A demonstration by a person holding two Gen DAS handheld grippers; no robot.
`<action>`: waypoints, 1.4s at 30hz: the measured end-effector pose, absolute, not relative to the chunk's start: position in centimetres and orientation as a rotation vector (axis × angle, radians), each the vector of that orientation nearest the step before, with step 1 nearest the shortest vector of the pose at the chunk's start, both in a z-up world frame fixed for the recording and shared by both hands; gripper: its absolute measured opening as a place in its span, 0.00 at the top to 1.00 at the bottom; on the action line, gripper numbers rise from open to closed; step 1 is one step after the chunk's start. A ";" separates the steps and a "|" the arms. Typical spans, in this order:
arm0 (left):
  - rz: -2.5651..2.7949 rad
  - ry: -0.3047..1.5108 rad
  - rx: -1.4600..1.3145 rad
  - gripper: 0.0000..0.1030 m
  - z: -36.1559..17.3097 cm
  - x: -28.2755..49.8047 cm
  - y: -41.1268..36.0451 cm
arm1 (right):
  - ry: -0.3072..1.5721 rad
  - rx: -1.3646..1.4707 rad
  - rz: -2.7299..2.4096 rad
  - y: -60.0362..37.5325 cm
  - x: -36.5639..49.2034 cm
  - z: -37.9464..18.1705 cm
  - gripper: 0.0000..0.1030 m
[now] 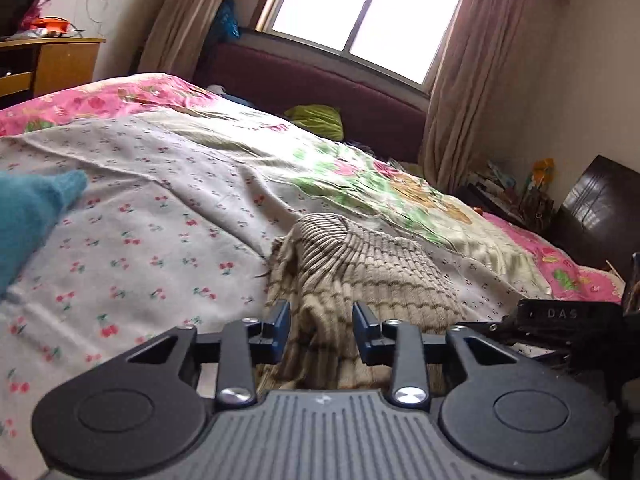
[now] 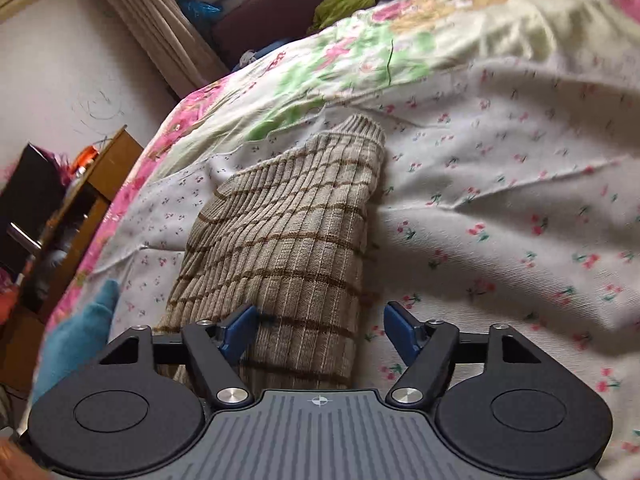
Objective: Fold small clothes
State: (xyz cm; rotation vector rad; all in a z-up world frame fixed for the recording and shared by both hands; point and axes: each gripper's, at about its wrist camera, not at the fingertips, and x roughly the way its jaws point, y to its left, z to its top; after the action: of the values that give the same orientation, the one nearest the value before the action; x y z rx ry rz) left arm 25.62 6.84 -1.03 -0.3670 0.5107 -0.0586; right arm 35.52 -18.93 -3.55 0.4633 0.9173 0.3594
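The knit garment point(image 2: 280, 240) was beige w/ thin brown stripes crossing its ribs into a loose check; it lay on a white sheet point(image 1: 140, 208) dotted w/ small red cherries & green leaves. Beyond that, the bedspread point(image 1: 360, 176) was cream in the middle w/ green, pink & orange floral print and a hot-pink border, & a teal-blue fuzzy piece point(image 1: 28, 212) sat at the edge. Both grippers were black w/ blue pads point(image 2: 400, 332), over grey ribbed bodies; curtains point(image 1: 472, 80) were dusty pink-brown.
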 end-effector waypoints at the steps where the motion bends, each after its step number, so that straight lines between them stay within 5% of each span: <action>1: -0.069 0.522 -0.356 0.56 -0.9 26.5 6.7 | 0.924 0.496 0.377 -19.1 35.9 -4.0 0.28; 9: -0.011 0.600 -0.308 0.50 -2.4 30.7 7.2 | 0.950 0.607 0.466 -18.7 37.3 -6.3 0.23; 13: 0.018 0.682 -0.250 0.25 -4.0 32.2 6.9 | 0.951 0.574 0.484 -17.5 37.6 -6.6 0.21; 15: 0.002 0.715 -0.293 0.21 -4.6 32.7 7.4 | 0.950 0.548 0.492 -16.9 37.7 -6.6 0.20; 21: -0.108 0.800 -0.475 0.38 -4.9 34.0 8.4 | 0.953 0.547 0.433 -15.0 38.3 -6.7 0.22; 25: -0.106 0.805 -0.481 0.51 -4.7 33.5 8.3 | 0.963 0.506 0.428 -15.0 37.5 -5.5 0.50; 28: -0.132 0.792 -0.459 0.60 -3.2 32.4 7.7 | 0.949 0.531 0.454 -15.9 36.6 -4.0 0.58; 32: -0.257 0.766 -0.512 0.71 -0.6 28.4 7.6 | 0.927 0.547 0.521 -17.5 33.3 -1.3 0.60; 37: -0.360 0.795 -0.503 0.70 0.8 18.5 6.2 | 0.947 0.491 0.572 -21.0 23.7 1.9 0.60; 42: -0.293 0.937 -0.439 0.64 -3.9 12.2 4.0 | 1.076 0.375 0.406 -21.6 15.0 -2.8 0.50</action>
State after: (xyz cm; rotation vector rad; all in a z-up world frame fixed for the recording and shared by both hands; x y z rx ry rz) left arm 12.15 3.95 -3.88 -0.4394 0.9365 -0.2928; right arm 15.03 -21.57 -2.84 0.3750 1.0764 0.4064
